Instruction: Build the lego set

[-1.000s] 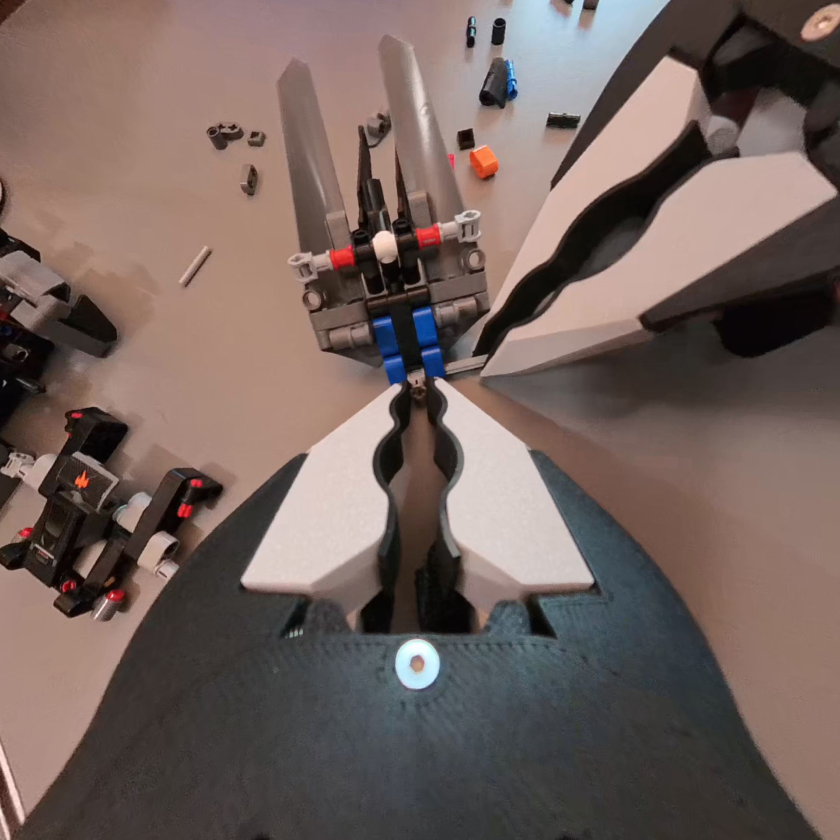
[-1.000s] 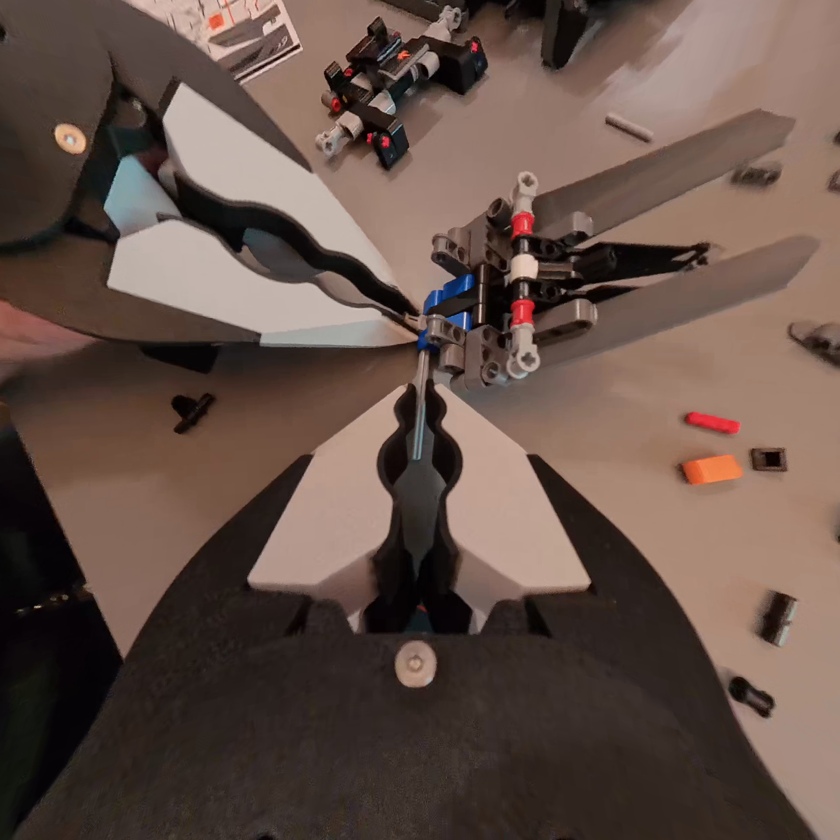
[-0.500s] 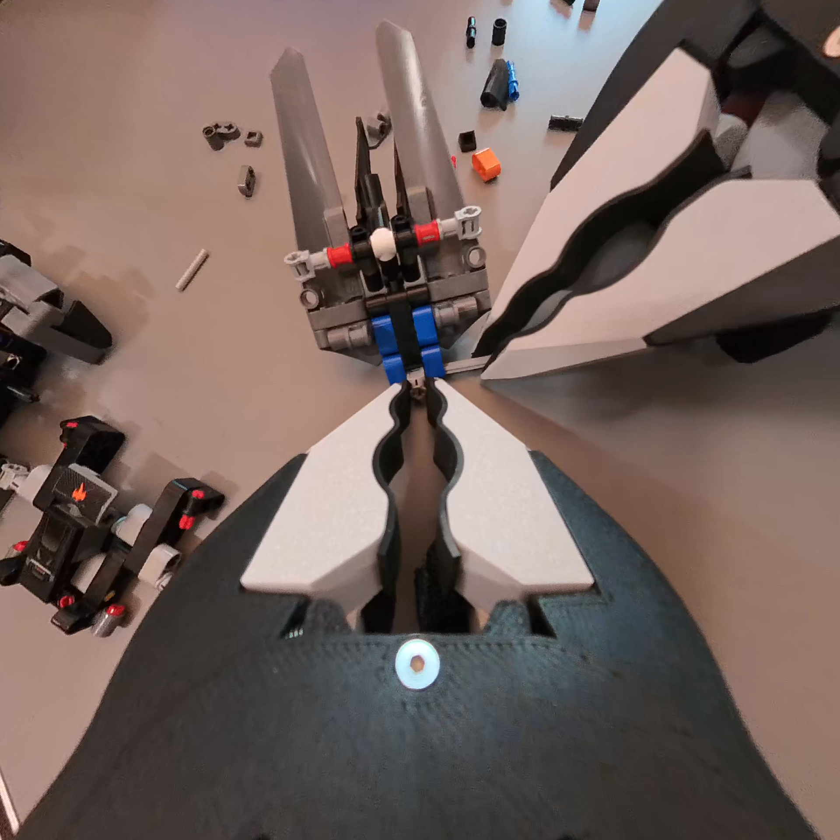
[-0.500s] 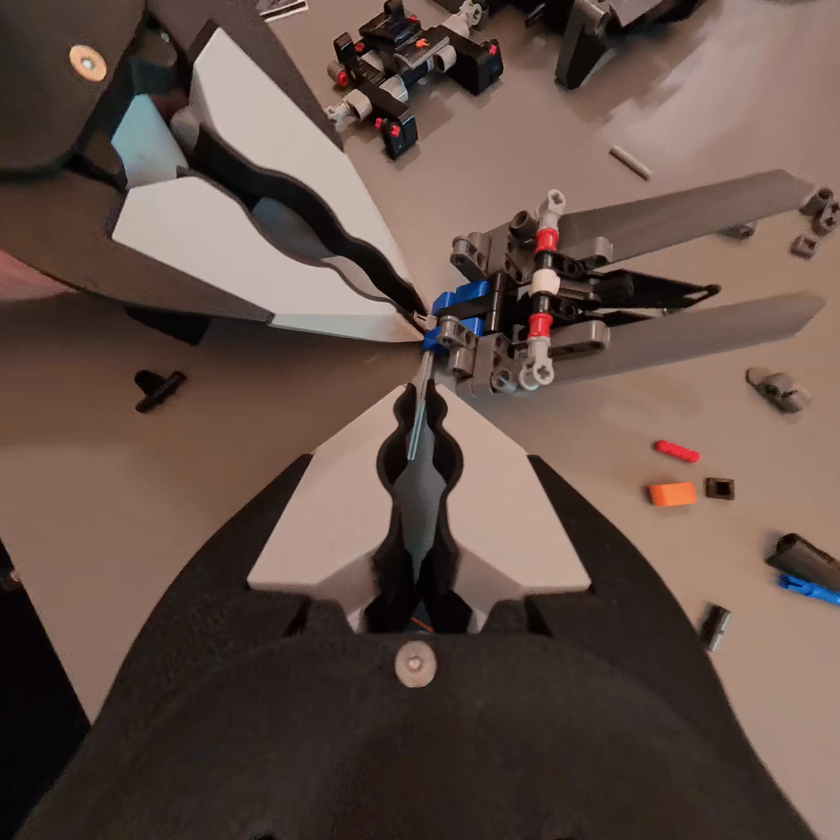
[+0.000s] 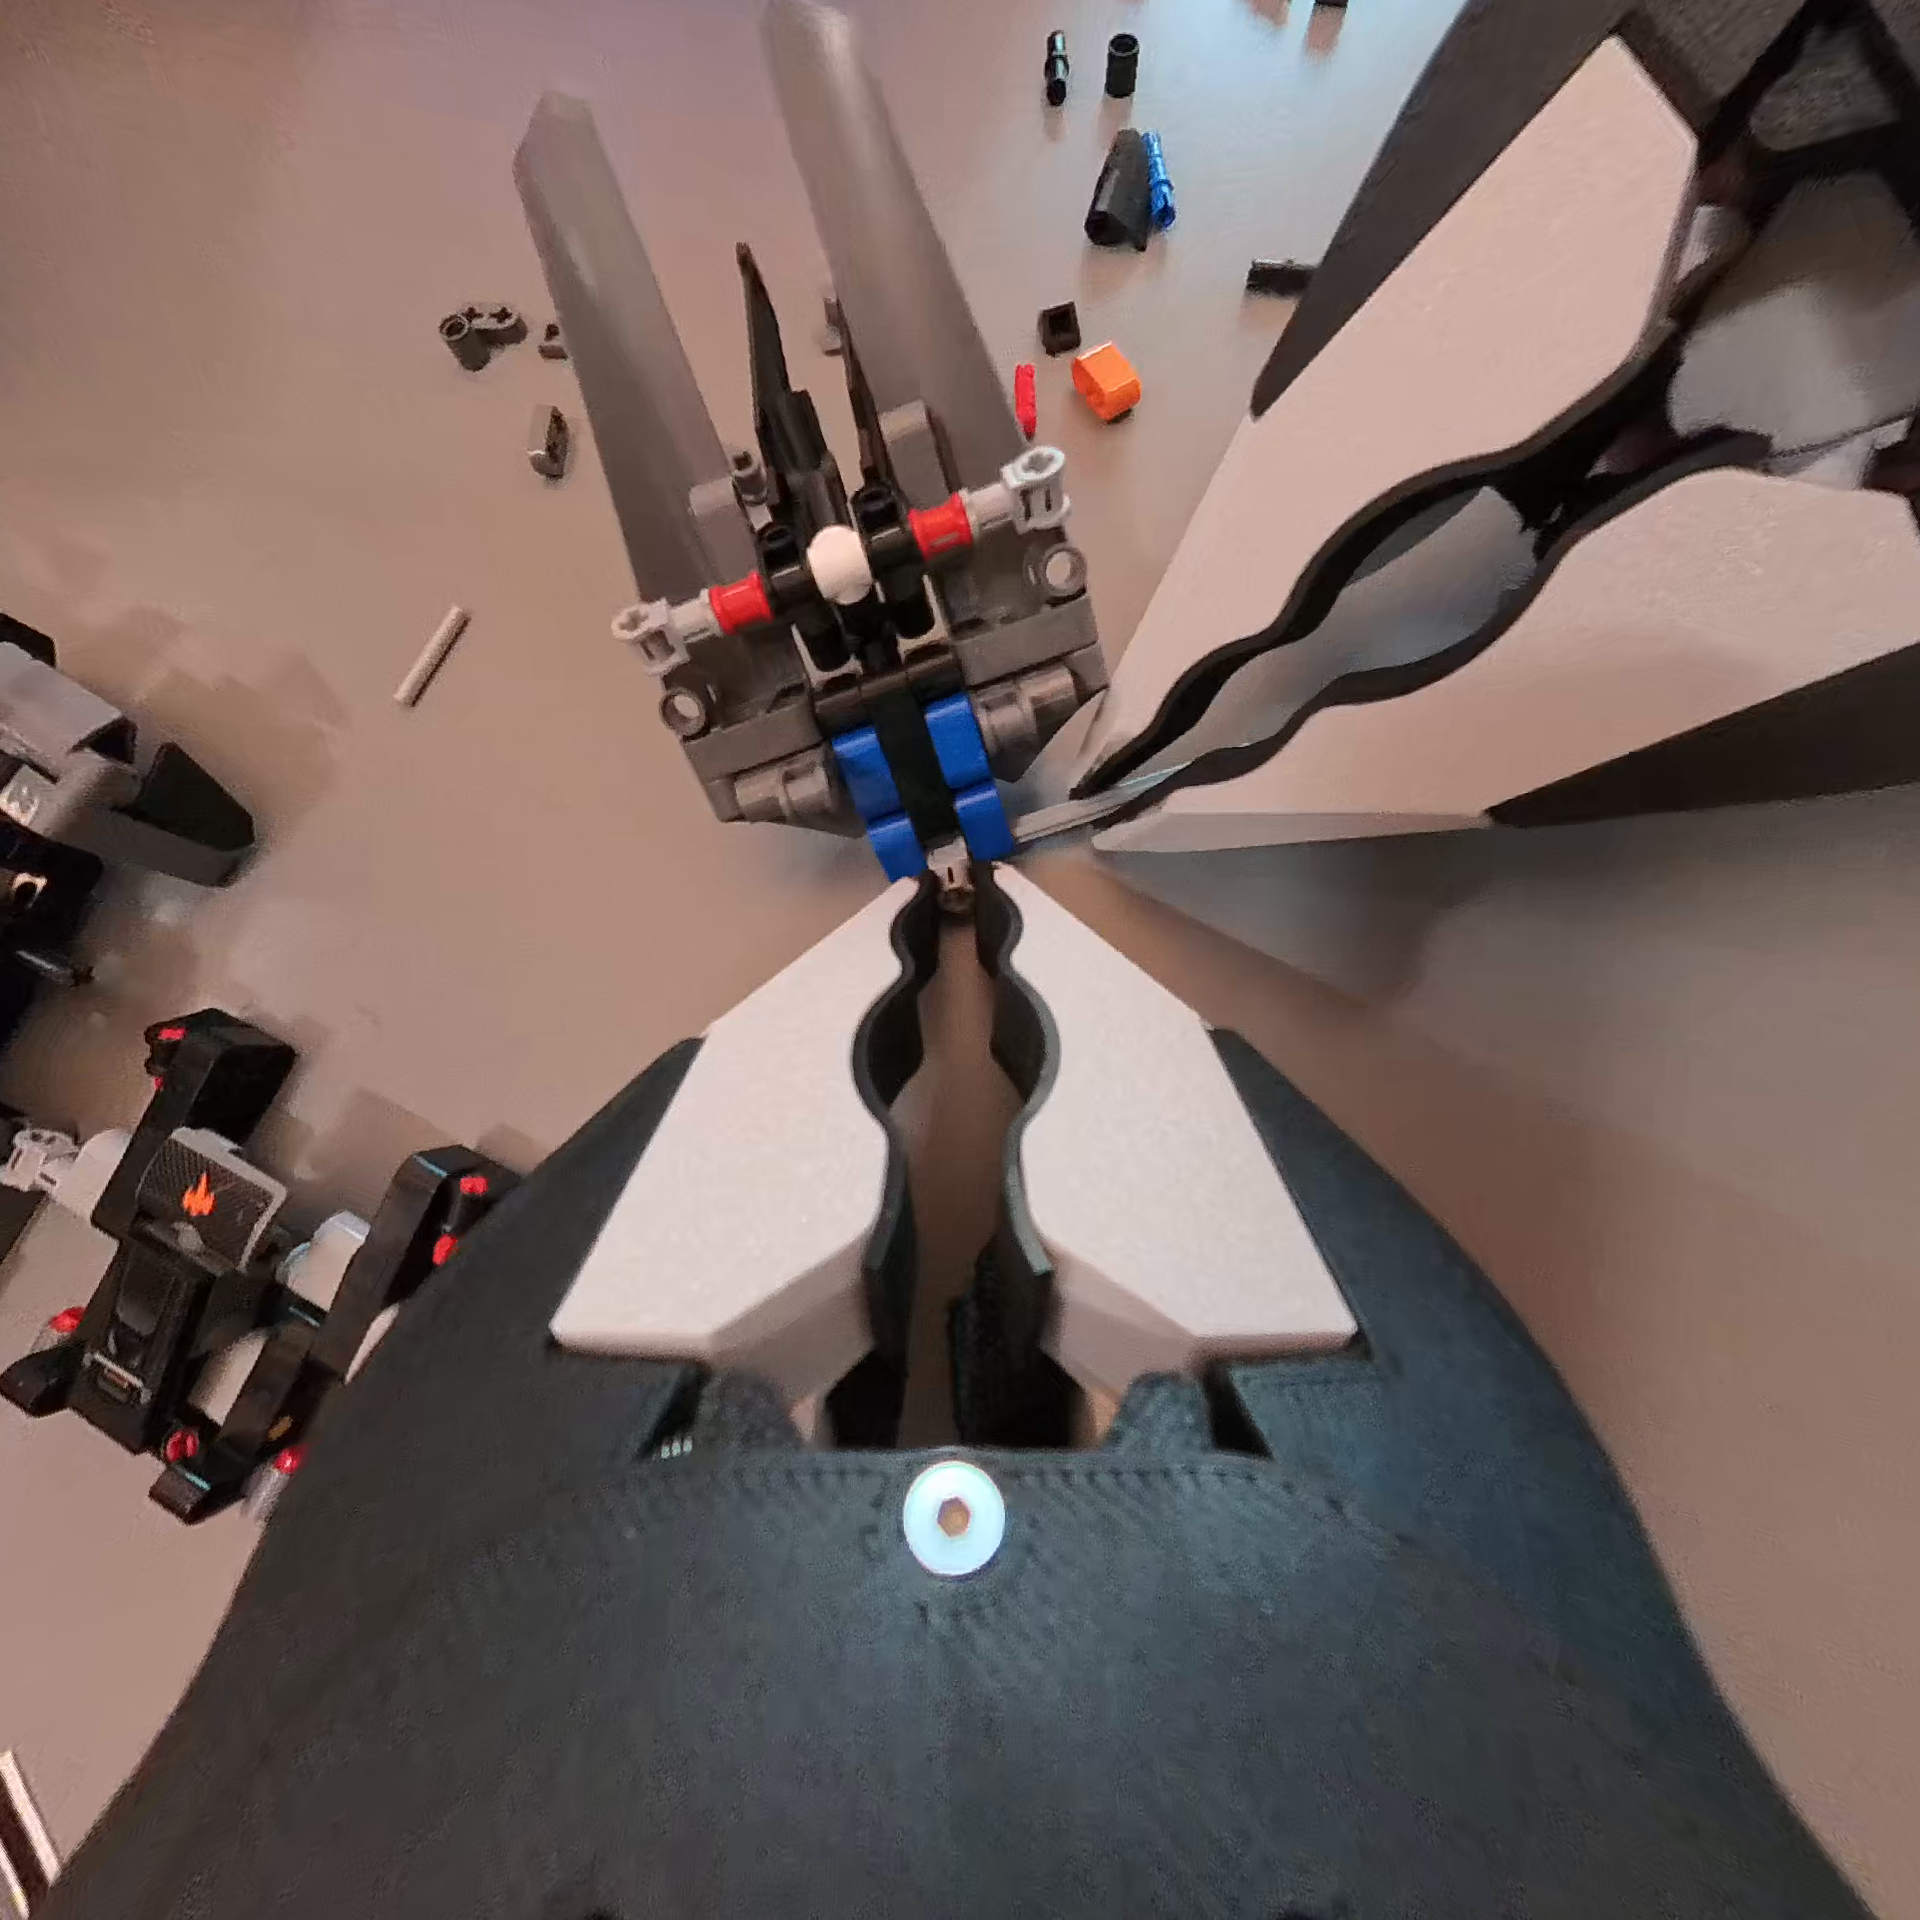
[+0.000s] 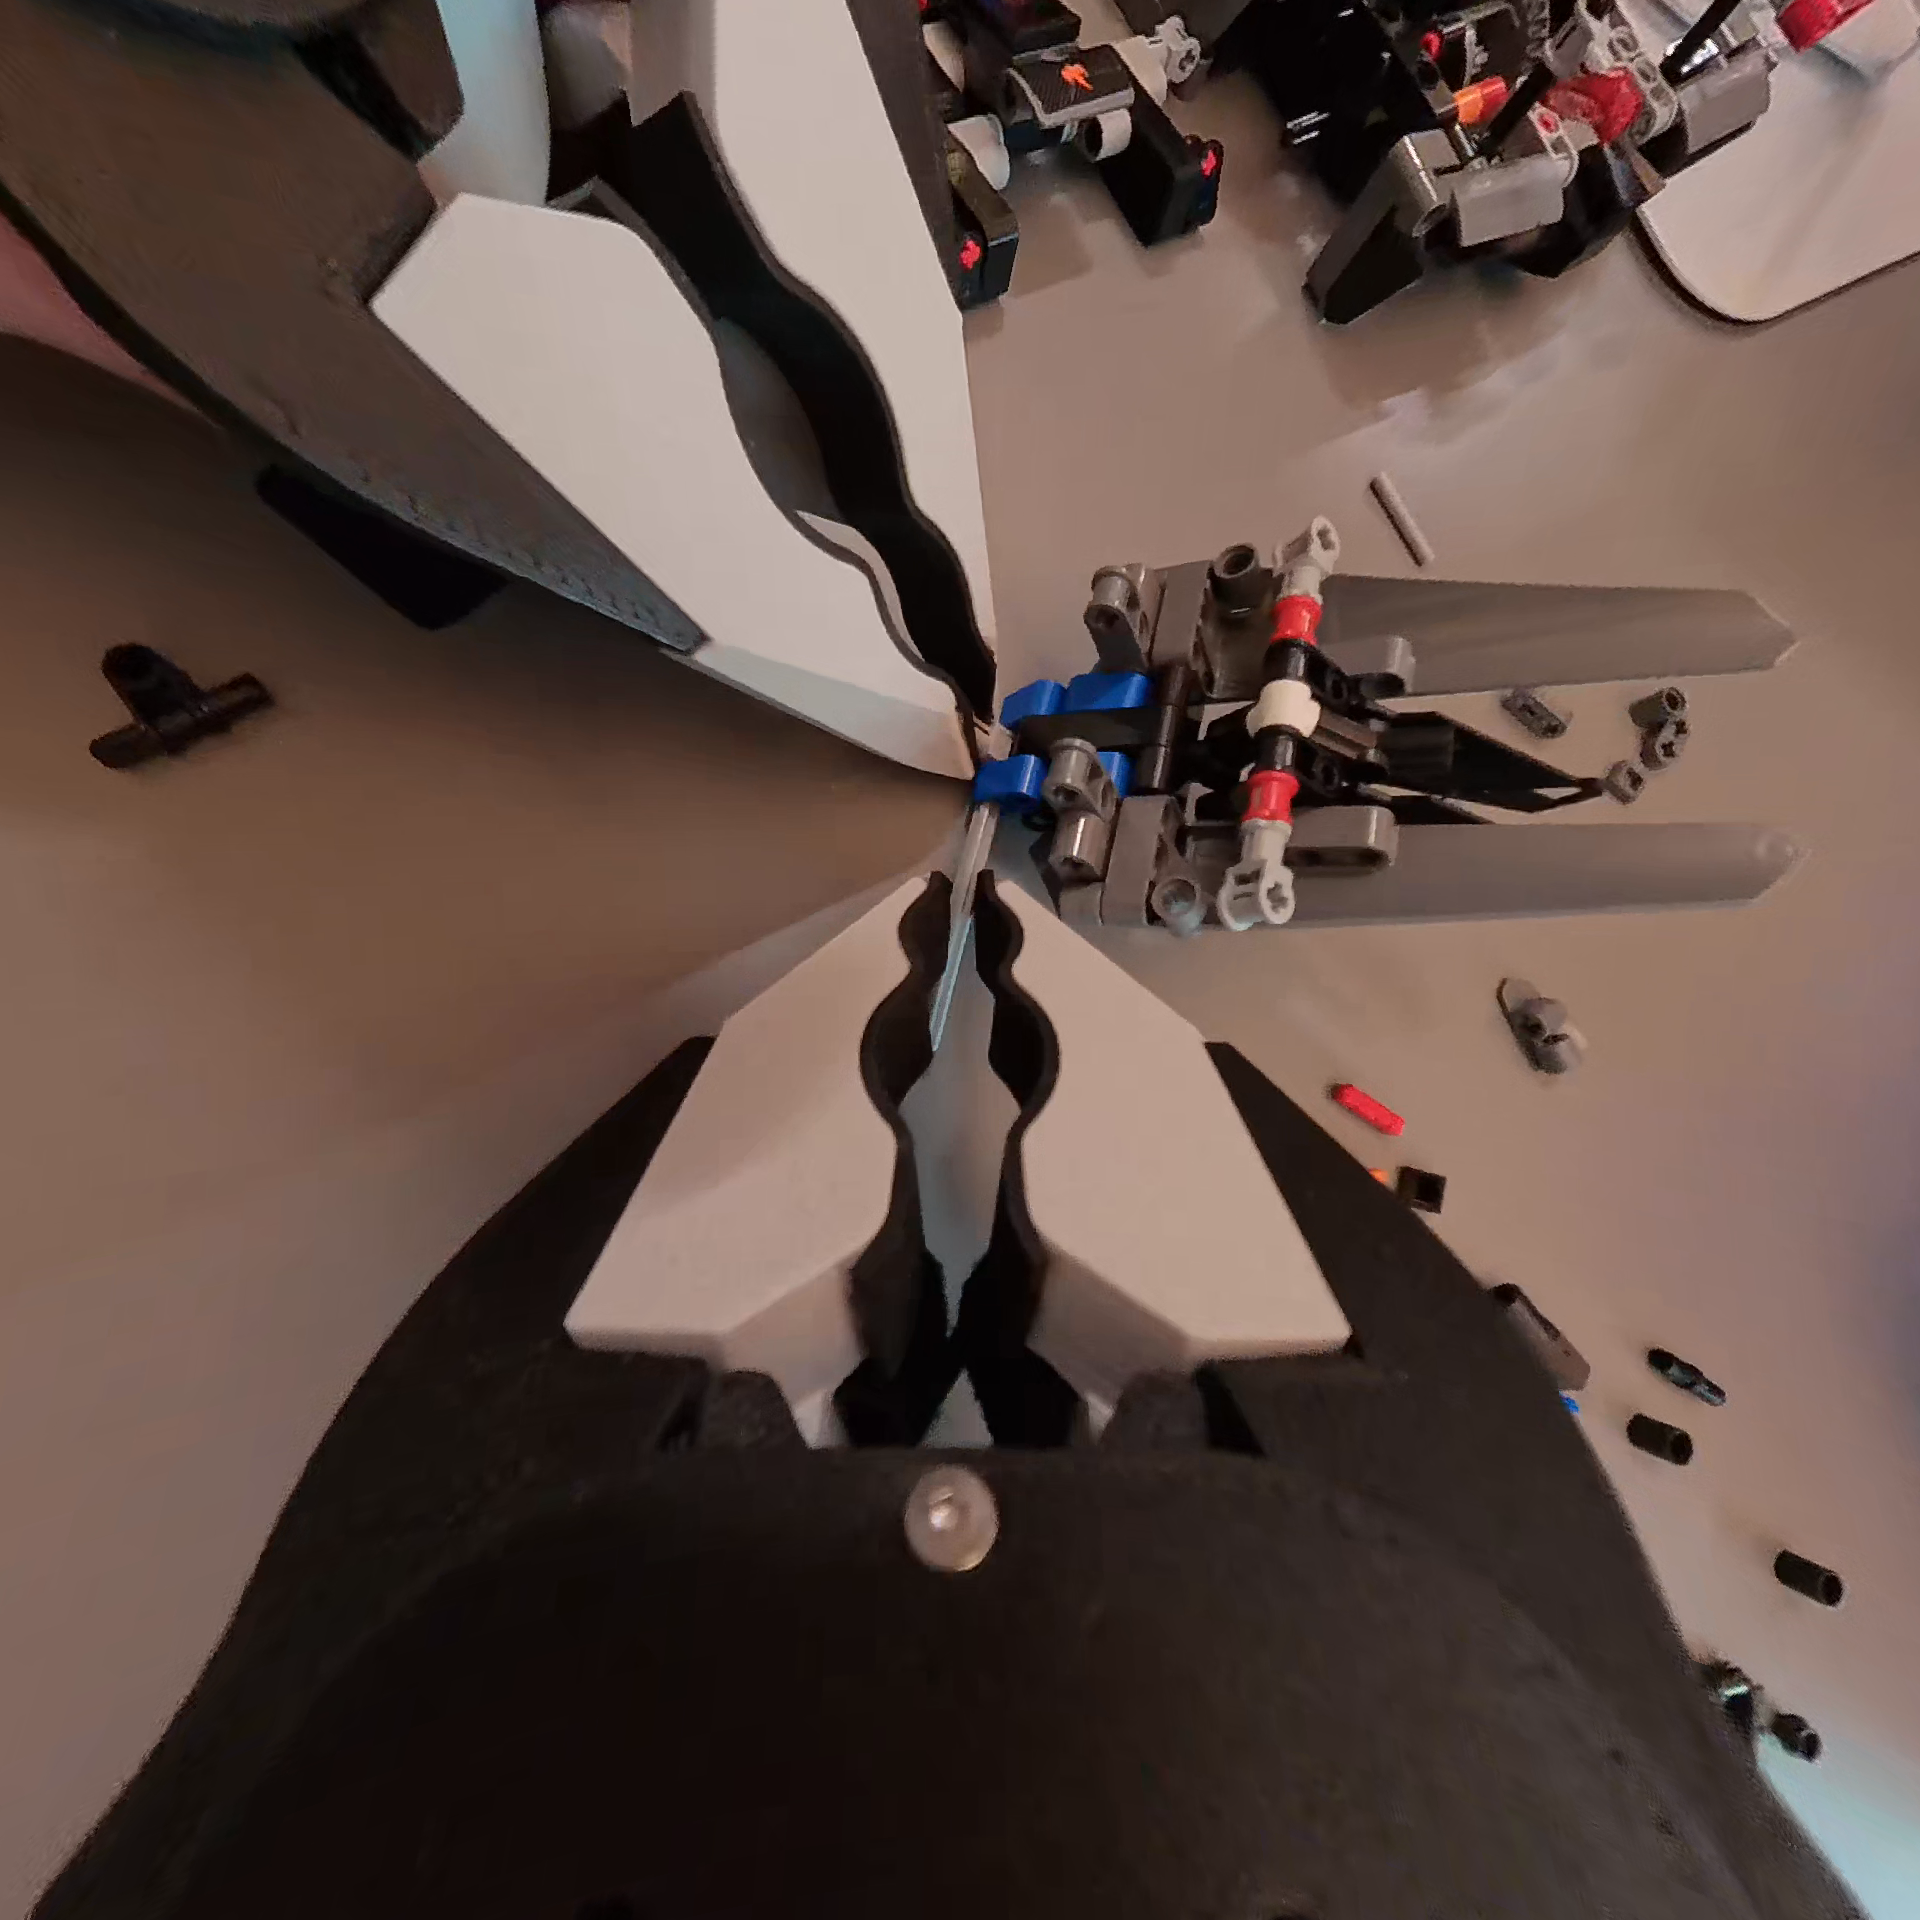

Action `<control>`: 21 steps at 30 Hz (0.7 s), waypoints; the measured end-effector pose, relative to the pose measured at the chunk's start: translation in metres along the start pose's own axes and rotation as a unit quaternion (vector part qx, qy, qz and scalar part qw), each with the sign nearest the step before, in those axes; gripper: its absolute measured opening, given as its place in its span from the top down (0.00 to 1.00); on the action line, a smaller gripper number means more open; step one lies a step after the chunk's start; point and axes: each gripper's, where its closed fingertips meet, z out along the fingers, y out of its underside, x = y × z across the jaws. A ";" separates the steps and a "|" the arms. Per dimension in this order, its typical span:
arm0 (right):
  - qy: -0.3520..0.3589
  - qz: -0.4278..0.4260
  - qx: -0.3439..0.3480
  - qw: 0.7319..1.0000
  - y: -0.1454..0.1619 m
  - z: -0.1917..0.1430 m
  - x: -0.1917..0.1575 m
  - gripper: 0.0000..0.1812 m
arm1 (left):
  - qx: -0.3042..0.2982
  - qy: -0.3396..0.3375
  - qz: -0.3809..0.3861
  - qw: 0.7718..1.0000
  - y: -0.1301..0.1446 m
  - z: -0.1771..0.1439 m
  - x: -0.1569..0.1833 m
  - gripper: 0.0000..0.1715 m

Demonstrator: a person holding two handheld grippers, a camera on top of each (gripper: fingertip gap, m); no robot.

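Loose pieces around winged model; left gripper pinching its tip, right gripper clamping grey axle.

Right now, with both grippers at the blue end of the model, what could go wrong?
1. The right gripper pinches only a thin grey rod that enters the blue pieces. If it goes in crooked, it may bend or jam.
2. The left gripper grips just a small tip of the winged model, so a push on the rod may turn the model.
3. Loose small parts such as the orange brick lie near and may be knocked.
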 end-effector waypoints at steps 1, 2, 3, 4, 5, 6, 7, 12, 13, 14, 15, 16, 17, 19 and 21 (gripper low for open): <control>-0.001 0.002 0.000 1.000 0.000 0.000 0.001 0.99 | -0.001 -0.001 0.000 1.000 0.000 0.001 0.000 0.97; -0.012 0.018 0.003 1.000 0.000 0.001 0.001 0.99 | -0.003 -0.005 0.004 1.000 -0.001 0.001 -0.001 0.97; -0.025 0.039 0.009 0.999 0.000 0.001 0.001 0.99 | -0.003 -0.008 0.005 1.000 -0.001 0.001 -0.001 0.97; -0.035 0.059 0.015 0.998 0.001 0.001 0.002 0.99 | 0.000 -0.008 0.004 1.000 -0.002 0.002 -0.001 0.97; -0.040 0.068 0.020 0.997 0.001 0.001 0.002 0.99 | 0.003 -0.005 0.001 1.000 -0.002 0.002 -0.001 0.97; -0.042 0.071 0.024 0.996 0.001 0.001 0.002 0.99 | 0.003 -0.002 0.001 1.000 -0.002 0.002 -0.001 0.97; -0.048 0.079 0.026 0.995 0.000 0.001 0.001 0.99 | 0.002 -0.001 0.002 1.000 -0.002 0.002 -0.001 0.97; -0.060 0.074 0.024 0.995 -0.001 0.002 0.003 0.99 | -0.001 -0.002 0.007 1.000 -0.002 0.004 -0.004 0.97; -0.061 0.073 0.023 0.995 -0.001 0.002 0.003 0.99 | 0.000 0.001 0.002 1.000 -0.003 0.004 -0.004 0.97; -0.062 0.073 0.023 0.995 -0.001 0.003 0.003 0.99 | -0.001 -0.002 0.006 1.000 -0.003 0.005 -0.005 0.97; -0.063 0.073 0.023 0.995 -0.001 0.003 0.003 0.99 | -0.001 -0.006 0.013 1.000 -0.003 0.005 -0.006 0.97; -0.064 0.075 0.025 0.995 -0.001 0.003 0.004 0.99 | -0.003 -0.006 0.016 1.000 -0.004 0.006 -0.006 0.97; -0.065 0.078 0.029 0.994 -0.001 0.003 0.004 0.99 | -0.004 -0.004 0.016 1.000 -0.003 0.005 -0.006 0.97; -0.066 0.086 0.032 0.994 -0.001 0.003 0.004 0.99 | 0.007 0.007 0.006 1.000 -0.002 0.004 -0.005 0.97; -0.059 0.084 0.033 0.994 -0.001 0.003 0.005 0.99 | 0.008 0.004 0.005 1.000 -0.002 0.002 -0.005 0.97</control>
